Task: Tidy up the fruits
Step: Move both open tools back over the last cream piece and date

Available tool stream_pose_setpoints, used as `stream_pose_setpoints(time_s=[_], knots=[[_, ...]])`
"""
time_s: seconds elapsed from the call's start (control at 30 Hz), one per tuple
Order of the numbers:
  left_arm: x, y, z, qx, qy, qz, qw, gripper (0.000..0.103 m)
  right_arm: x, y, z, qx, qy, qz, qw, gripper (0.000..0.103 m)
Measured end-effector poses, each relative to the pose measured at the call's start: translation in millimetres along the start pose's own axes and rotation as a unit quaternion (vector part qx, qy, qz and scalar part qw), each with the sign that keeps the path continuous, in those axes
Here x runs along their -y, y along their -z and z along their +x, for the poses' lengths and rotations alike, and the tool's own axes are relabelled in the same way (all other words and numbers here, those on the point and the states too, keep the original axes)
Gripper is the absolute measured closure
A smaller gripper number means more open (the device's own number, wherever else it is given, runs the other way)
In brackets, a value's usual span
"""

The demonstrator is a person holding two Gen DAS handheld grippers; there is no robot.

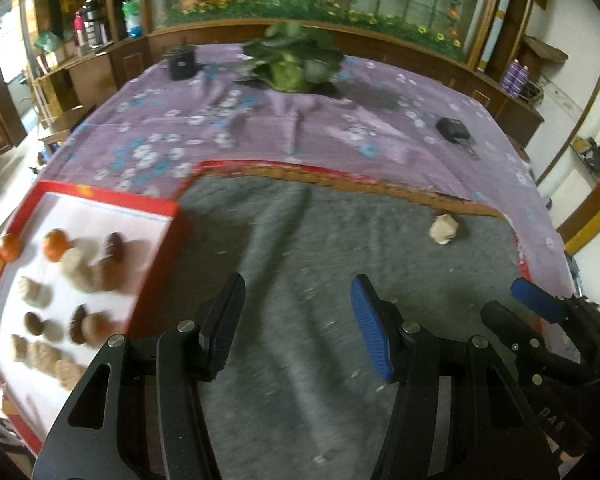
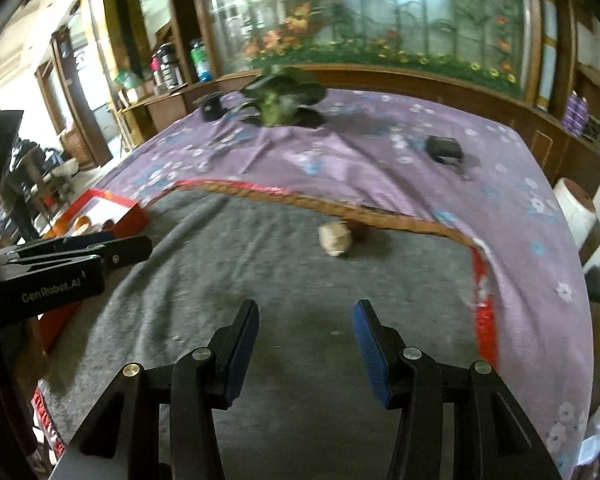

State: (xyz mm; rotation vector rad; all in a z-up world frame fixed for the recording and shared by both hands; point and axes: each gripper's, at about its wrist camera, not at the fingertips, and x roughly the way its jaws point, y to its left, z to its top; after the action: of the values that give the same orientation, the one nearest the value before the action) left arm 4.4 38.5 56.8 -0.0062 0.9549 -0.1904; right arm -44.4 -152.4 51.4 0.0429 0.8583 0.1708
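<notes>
Our right gripper (image 2: 306,354) hangs over the grey felt mat (image 2: 228,280) with its jaws standing moderately apart and nothing between the blue pads. Our left gripper (image 1: 298,328) is the same: jaws parted, empty, above the mat just beside the red tray (image 1: 156,272).

Ahead of the right gripper, well apart from it and near the mat's woven far edge (image 2: 380,214), lies the one stray piece, a pale beige lumpy fruit (image 2: 335,238); in the left view it sits alone (image 1: 443,230) at the same border. The picture is too blurred for us to name the kind.

We judge it light and roughly round, with a bumpy, matte skin that should give the ribbed pads good purchase. We cannot tell whether it is stiff or soft, so a gentle close suits it. We would take it across its widest middle, from above, so it cannot roll out on the soft felt.

The tray on the left already holds two small oranges (image 1: 55,245), several brown rounded pieces (image 1: 114,246) and more beige ones (image 1: 36,294) laid out on its white liner.

The only writing we can read is "GenRobot.AI" on the left gripper's black body in the right view (image 2: 52,292).
</notes>
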Motion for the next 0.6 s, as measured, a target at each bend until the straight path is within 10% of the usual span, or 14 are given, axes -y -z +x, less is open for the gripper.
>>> stream_pose_setpoints(time_s=[0.6], knots=[[80, -28, 40, -0.009, 0.053, 0.063, 0.9965, 0.048, 59, -10, 8, -0.004, 0.025, 0.013, 1.0, 0.054]])
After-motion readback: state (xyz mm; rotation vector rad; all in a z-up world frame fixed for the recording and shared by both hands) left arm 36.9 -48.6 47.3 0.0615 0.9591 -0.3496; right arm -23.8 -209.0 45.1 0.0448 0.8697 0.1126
